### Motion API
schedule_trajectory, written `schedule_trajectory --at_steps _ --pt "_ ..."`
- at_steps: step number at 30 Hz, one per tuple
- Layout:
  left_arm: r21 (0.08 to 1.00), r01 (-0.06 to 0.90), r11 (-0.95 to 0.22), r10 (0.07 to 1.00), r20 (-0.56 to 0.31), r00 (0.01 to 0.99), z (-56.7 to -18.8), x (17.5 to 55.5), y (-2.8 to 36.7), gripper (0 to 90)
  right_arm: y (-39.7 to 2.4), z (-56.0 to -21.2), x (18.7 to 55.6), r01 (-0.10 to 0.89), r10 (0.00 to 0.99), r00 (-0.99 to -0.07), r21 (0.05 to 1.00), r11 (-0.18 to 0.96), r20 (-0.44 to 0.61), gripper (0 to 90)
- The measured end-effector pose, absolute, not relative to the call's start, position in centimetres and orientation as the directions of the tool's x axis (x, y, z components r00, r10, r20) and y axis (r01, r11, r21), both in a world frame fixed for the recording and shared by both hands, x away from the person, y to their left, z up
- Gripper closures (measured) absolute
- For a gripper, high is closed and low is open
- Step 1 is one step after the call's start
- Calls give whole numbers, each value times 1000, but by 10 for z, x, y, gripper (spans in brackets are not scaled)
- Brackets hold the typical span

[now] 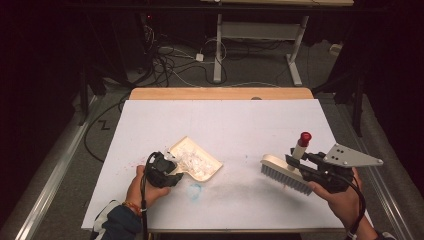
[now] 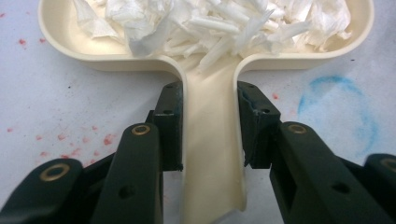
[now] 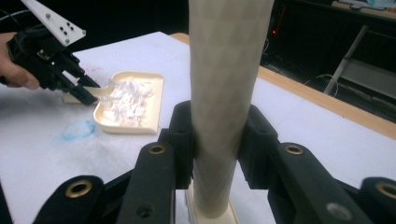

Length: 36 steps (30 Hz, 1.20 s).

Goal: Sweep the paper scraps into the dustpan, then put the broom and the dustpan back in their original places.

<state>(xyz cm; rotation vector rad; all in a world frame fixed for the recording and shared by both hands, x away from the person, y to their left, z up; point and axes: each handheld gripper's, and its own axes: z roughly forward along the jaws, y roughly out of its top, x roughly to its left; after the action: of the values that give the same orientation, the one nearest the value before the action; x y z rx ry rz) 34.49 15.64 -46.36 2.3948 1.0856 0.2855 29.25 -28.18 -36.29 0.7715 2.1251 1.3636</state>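
Observation:
A cream dustpan (image 1: 197, 161) lies on the white table sheet, holding a heap of white paper scraps (image 2: 219, 23). My left gripper (image 2: 209, 126) is shut on the dustpan's handle (image 2: 210, 140), with both pads against its sides. In the high view my left gripper (image 1: 162, 172) sits at the pan's near-left end. The cream brush (image 1: 285, 172), with grey bristles and a red-tipped handle (image 1: 301, 145), stands on the sheet at the right. My right gripper (image 3: 215, 149) is shut on that upright handle (image 3: 224, 84); the high view shows my right gripper (image 1: 312, 167) beside the brush.
A blue smudge (image 1: 195, 190) marks the sheet just in front of the dustpan, and faint red specks (image 2: 60, 137) lie to its left. The table's wooden back edge (image 1: 220, 93) borders the sheet. Beyond it are floor cables and another table's legs (image 1: 217, 50).

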Motion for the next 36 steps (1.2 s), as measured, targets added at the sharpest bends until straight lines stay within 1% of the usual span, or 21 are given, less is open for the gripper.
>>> schedule_trajectory --at_steps 10,18,29,31,36 --pt "532 670 -518 787 -11 617 -463 346 167 632 -306 -362 283 218 694 -716 918 331 -80 707" --pt "556 692 -459 824 -23 565 -462 350 178 632 -318 -361 280 244 686 -725 905 350 -69 707" --pt "577 731 -364 883 -35 467 -465 354 196 632 -313 -361 280 272 610 -792 879 392 -27 707" --pt "579 737 -348 894 -31 447 -465 355 198 632 -312 -362 281 285 601 -799 869 404 -17 707" --pt "585 754 -300 912 -56 406 -467 357 203 632 -307 -367 292 315 596 -803 848 427 -2 707"
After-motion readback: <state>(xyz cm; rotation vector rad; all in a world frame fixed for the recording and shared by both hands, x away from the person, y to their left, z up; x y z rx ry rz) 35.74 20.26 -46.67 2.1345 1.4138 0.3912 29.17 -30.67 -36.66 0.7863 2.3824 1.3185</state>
